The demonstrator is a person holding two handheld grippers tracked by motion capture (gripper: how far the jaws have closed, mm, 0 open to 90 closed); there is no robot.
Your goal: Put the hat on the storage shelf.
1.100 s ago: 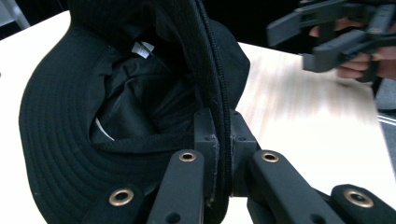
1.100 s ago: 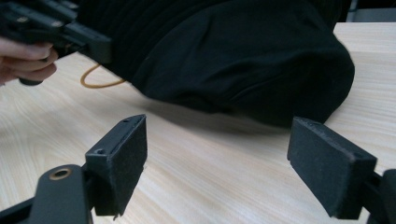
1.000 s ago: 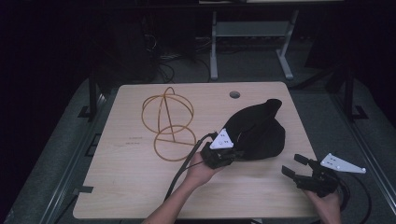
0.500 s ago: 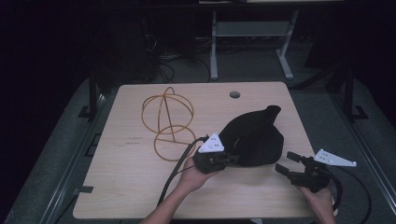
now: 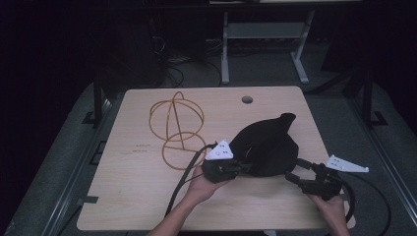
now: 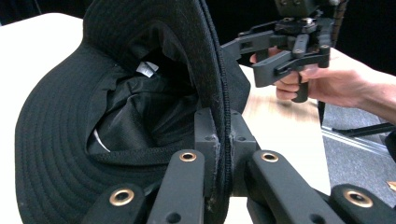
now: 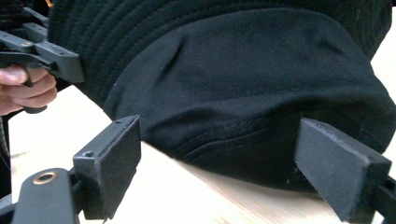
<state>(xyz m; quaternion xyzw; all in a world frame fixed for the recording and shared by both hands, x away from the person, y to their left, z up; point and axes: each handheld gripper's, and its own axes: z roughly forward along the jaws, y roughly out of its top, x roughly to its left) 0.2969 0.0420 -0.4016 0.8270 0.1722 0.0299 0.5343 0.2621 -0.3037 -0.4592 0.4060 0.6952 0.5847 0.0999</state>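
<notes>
A black bucket hat [image 5: 268,145] lies on the wooden table [image 5: 137,196], right of centre. My left gripper [image 5: 243,167] is shut on the hat's brim at its near left edge. In the left gripper view the stitched brim [image 6: 219,88] stands on edge, pinched between the jaws of my left gripper [image 6: 223,130], and the hat's inside with a white label [image 6: 148,68] faces me. My right gripper [image 5: 295,169] stands open at the hat's near right side. In the right gripper view its pads [image 7: 119,154] flank the hat's crown [image 7: 243,79] without pressing on it.
An orange wire frame [image 5: 177,123] of hoops stands on the table's left half, behind my left hand. A round cable hole [image 5: 247,100] sits near the far edge. Black cables trail from both grippers over the near edge. Dark floor and a metal stand lie beyond.
My right gripper has edged left, up to the hat's side. The hat has shifted a little nearer and sits lower, still pinched by my left gripper.
</notes>
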